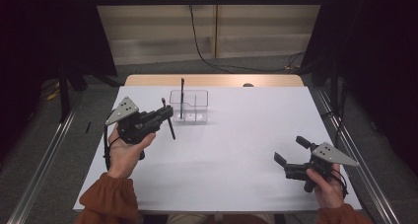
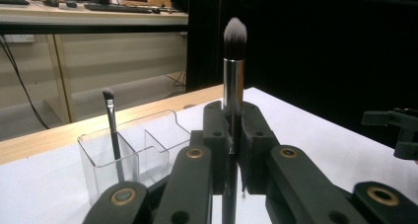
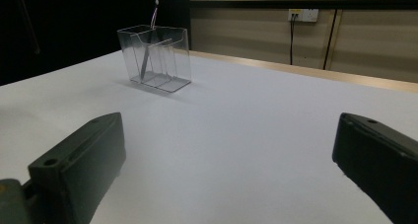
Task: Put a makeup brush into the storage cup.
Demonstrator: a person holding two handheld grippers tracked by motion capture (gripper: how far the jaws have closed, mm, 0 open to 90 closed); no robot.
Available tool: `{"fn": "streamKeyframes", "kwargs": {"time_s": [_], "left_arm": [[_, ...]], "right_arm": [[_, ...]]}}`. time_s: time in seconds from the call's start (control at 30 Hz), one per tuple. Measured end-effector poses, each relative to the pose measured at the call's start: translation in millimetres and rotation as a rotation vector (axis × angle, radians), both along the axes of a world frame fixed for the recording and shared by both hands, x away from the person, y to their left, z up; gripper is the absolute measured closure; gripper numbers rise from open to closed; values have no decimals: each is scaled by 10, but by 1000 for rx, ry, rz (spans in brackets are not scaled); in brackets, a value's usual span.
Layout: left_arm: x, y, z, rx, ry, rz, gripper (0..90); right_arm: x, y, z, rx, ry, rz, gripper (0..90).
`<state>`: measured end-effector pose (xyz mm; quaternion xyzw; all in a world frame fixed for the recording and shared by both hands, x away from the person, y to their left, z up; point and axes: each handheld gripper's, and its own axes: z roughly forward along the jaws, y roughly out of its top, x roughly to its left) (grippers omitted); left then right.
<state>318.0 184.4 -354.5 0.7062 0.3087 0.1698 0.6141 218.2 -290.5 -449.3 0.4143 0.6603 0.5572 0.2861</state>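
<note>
Left gripper view, left tool [image 2: 231,135] pinching makeup brush [image 2: 233,71], clear organizer [image 2: 130,157] holding thin brush [image 2: 112,130]

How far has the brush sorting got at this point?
Done: one thin brush already stands in the clear organiser. In hand: the left gripper is shut on a thicker makeup brush, held upright beside the organiser. Left: getting that brush into a compartment. The right gripper waits open and empty.

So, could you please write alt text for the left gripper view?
The left tongs are shut on a makeup brush, held upright with its bristles on top. Behind, to the left, a clear divided organizer on the white table holds a thinner brush.
</note>
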Motion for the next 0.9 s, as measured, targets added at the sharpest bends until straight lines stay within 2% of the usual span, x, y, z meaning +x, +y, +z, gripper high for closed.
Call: {"fn": "streamKeyframes", "kwargs": {"time_s": [0.37, 0.9], "left_arm": [[120, -10, 71, -17, -7, 15, 839], [373, -103, 219, 2, -14, 15, 839]], "right_arm": [[-5, 27, 1, 4, -7, 12, 0], [-1, 35, -6, -3, -2, 13, 0]]}}
